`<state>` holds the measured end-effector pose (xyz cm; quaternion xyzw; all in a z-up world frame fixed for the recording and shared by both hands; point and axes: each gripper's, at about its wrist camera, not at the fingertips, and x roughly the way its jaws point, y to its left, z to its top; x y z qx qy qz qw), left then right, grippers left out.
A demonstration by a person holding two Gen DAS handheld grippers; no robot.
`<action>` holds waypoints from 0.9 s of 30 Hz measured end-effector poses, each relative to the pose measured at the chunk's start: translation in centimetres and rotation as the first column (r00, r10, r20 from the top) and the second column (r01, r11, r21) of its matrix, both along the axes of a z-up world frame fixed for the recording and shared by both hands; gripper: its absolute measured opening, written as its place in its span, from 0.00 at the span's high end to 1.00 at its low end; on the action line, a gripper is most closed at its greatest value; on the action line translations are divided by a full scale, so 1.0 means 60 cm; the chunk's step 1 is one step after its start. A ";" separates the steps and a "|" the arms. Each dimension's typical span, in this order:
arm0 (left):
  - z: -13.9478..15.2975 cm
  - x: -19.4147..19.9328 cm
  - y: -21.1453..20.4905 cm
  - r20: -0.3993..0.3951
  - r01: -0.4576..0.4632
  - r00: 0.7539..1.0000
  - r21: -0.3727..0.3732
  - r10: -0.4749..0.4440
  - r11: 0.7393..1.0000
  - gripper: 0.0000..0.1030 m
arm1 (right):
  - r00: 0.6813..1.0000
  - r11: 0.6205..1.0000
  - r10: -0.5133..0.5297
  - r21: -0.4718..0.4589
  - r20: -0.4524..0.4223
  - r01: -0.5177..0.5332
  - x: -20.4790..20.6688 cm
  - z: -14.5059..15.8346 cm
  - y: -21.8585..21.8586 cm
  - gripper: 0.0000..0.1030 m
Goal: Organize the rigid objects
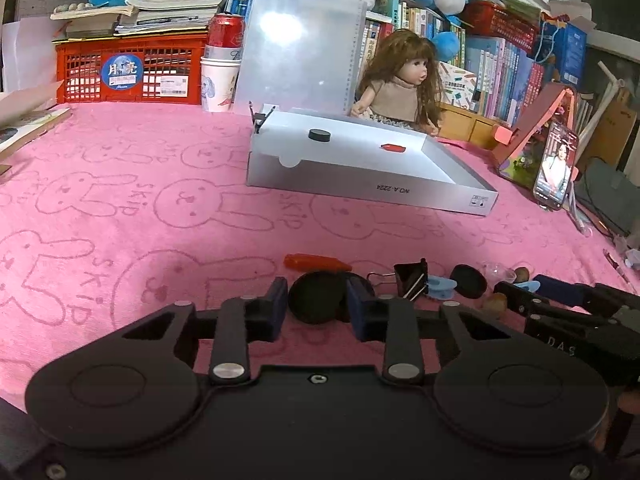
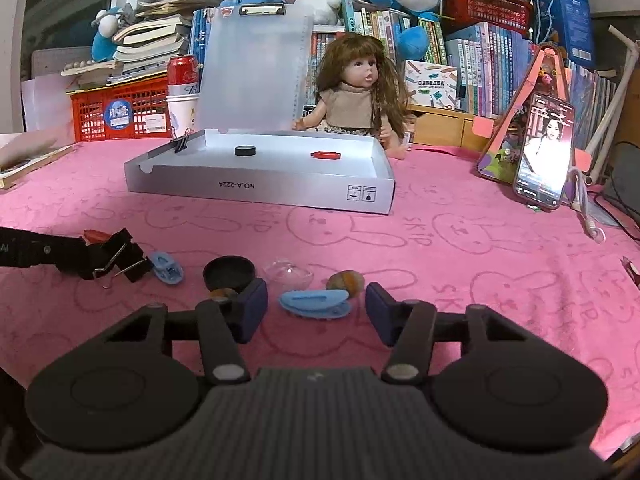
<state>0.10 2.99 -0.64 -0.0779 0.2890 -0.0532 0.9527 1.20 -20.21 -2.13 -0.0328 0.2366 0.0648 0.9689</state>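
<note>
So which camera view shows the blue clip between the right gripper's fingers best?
The right wrist view: the blue clip lies whole and unobstructed between the right gripper's pads, not yet touched. In the left wrist view only a sliver of it shows at that gripper's tip.

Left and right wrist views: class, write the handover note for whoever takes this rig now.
Left gripper: jaws closed on a black disc on the pink cloth.
Right gripper: open, either side of a blue clip, not touching.
Done: binder clip, puck, red piece in the grey tray.
Left: red stick, loose binder clip, second blue clip, black cap, clear dome, brown stones.
</note>
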 end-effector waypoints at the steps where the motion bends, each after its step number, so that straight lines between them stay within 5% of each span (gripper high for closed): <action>1: 0.000 0.000 -0.001 0.002 -0.001 1.000 0.005 0.001 1.000 0.71 | 1.000 1.000 0.009 0.005 -0.001 -0.009 0.000 0.000 0.001 0.52; 27: 0.009 -0.005 -0.021 0.021 -0.006 1.000 0.088 0.004 0.996 0.72 | 0.999 1.000 0.024 -0.009 0.023 -0.024 -0.005 0.019 0.005 0.57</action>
